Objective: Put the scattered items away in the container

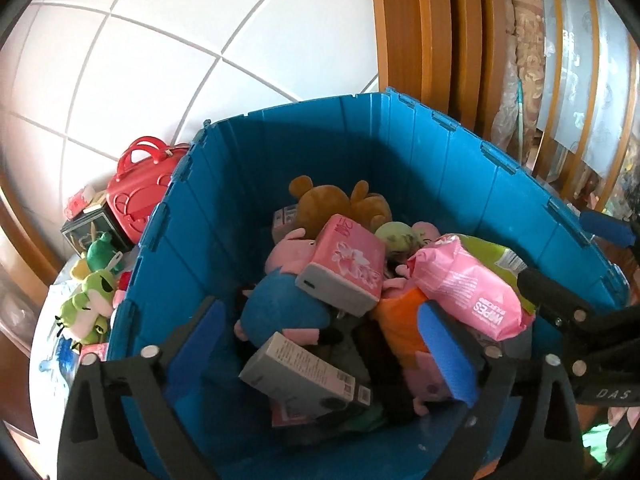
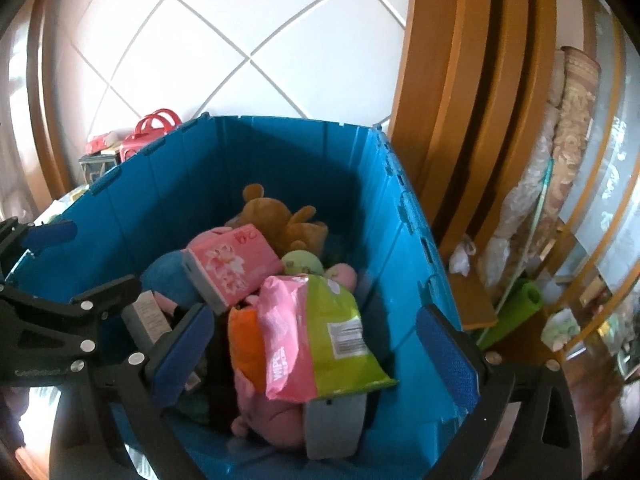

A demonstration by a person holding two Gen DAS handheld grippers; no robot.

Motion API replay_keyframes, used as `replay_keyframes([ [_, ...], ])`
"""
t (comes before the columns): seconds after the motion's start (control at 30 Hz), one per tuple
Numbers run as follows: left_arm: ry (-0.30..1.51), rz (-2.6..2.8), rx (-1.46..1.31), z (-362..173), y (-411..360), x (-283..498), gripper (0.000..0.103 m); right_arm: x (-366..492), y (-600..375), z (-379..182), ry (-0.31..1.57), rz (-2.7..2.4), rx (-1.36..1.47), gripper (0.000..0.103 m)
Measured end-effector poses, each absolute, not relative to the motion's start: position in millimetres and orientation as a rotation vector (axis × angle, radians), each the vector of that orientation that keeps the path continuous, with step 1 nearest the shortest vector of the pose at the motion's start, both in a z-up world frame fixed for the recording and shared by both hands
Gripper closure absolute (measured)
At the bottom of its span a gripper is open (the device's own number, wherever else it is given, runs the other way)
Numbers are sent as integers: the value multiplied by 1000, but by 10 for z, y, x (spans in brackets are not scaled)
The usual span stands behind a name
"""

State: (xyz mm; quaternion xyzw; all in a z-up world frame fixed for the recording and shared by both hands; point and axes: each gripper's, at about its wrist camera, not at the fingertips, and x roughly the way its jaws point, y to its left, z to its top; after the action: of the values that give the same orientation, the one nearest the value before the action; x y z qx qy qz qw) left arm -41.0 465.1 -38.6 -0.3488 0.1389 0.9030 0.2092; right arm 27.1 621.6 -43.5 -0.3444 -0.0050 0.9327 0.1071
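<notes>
A blue plastic crate (image 1: 400, 140) (image 2: 280, 152) holds a pile of items. On top lie a pink tissue pack (image 1: 348, 264) (image 2: 236, 264), a pink-and-green wipes pack (image 1: 472, 280) (image 2: 316, 340), a grey box (image 1: 300, 372), a brown plush (image 1: 332, 200) and a blue-bodied pig plush (image 1: 280, 308). My left gripper (image 1: 326, 320) (image 2: 84, 260) hangs open over the crate's near side, nothing between its pads. My right gripper (image 2: 316, 328) (image 1: 568, 252) is open too; the wipes pack rests on the pile below it, clear of both pads.
Left of the crate stand a red toy case (image 1: 148, 188), a dark box (image 1: 88, 232) and green frog plushes (image 1: 92, 296). A wooden door frame (image 2: 460, 100) rises behind on the right, with a rolled carpet (image 2: 572, 140) and a green mat roll (image 2: 516, 308) beside it.
</notes>
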Motion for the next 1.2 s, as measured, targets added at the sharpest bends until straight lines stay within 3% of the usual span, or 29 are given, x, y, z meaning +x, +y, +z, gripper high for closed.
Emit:
replay_keyframes([
  [0.4, 308, 2628, -897, -194, 4148, -236, 2, 485, 5940, -289, -21, 2776, -902, 0],
  [0.63, 210, 2646, -907, -16, 3504, -130, 2, 612, 5477, -78, 97, 2784, -859, 0],
  [0.87, 219, 2632, -884, 152, 2781, 65, 2, 849, 4781, 119, 116, 2749, -782, 0],
  [1.2, 226, 2606, -866, 278, 2363, 317, 2, 1177, 4238, 276, 104, 2676, -745, 0],
])
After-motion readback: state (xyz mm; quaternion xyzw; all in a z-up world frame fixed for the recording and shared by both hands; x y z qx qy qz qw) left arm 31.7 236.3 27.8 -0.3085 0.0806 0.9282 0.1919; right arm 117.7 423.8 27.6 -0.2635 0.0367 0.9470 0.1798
